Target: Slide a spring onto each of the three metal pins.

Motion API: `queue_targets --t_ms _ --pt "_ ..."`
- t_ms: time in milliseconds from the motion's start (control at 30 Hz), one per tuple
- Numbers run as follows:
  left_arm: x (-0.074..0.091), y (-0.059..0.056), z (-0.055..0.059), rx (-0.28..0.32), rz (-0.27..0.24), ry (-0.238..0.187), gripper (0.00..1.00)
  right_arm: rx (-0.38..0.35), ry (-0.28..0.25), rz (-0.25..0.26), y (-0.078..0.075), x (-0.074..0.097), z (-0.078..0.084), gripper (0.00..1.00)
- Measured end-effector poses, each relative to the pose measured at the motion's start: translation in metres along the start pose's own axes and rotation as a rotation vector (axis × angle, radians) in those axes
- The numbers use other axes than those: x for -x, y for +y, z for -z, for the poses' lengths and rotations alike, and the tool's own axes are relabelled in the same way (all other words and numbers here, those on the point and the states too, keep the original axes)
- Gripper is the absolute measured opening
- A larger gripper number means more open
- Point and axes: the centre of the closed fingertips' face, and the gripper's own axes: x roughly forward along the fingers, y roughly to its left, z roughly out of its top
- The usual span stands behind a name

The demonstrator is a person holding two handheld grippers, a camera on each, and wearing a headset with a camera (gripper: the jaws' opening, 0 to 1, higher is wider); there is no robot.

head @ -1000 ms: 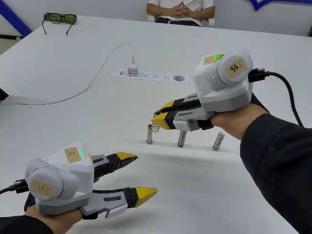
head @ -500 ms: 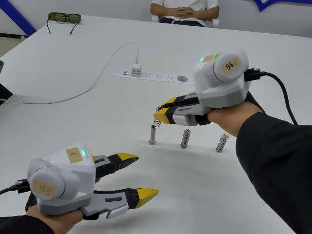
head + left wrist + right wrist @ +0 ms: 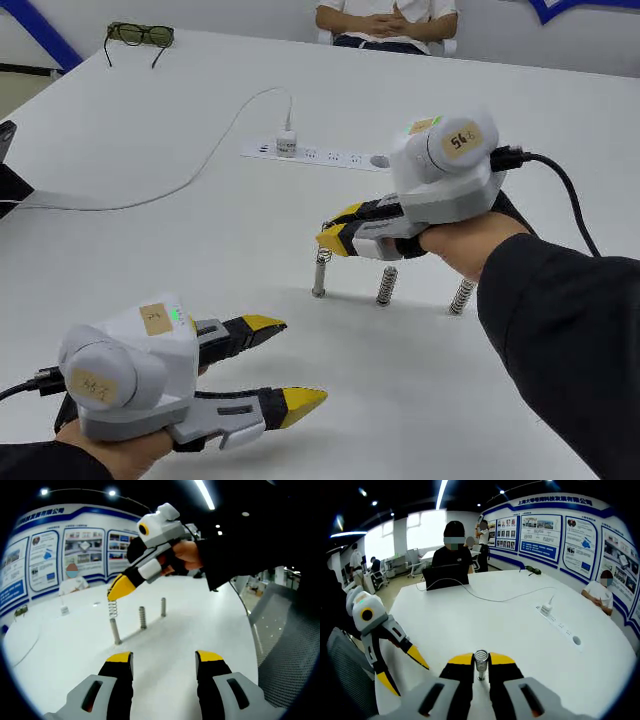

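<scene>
Since the earlier frame, the right gripper point(image 3: 331, 236) had brought the spring point(image 3: 323, 256) from beside the leftmost pin point(image 3: 319, 282) to directly over it, lower coils at its tip. Its jaws stood narrow, pinching the upper coils. The spring was judged light, elastic and prone to buckle or flick free, so best held gently near the top. The left gripper point(image 3: 298, 360) hung idle, jaws wide. On the smooth white surface point(image 3: 200, 240), the middle pin point(image 3: 387, 285) and the far pin point(image 3: 462, 296) already carried springs. A power strip point(image 3: 320, 156) lay beyond.

Three metal pins point(image 3: 319, 285) and three springs point(image 3: 386, 285) at centre frame. Two grippers: left gripper point(image 3: 300, 360) lower left, right gripper point(image 3: 325, 238) centre right. One power strip point(image 3: 315, 155) upper centre. One pair of glasses point(image 3: 140, 35) upper left.
</scene>
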Motion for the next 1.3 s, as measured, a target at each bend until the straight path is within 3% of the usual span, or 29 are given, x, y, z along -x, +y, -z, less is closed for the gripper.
queue_targets --t_ms 667,1300 --pt "0.0 0.001 0.003 0.004 0.003 0.01 0.51 -0.017 0.012 0.001 -0.003 -0.008 0.008 0.12" --pt "-0.002 0.001 0.007 0.012 0.005 0.014 0.51 -0.051 0.052 0.001 -0.001 -0.021 0.028 0.12"
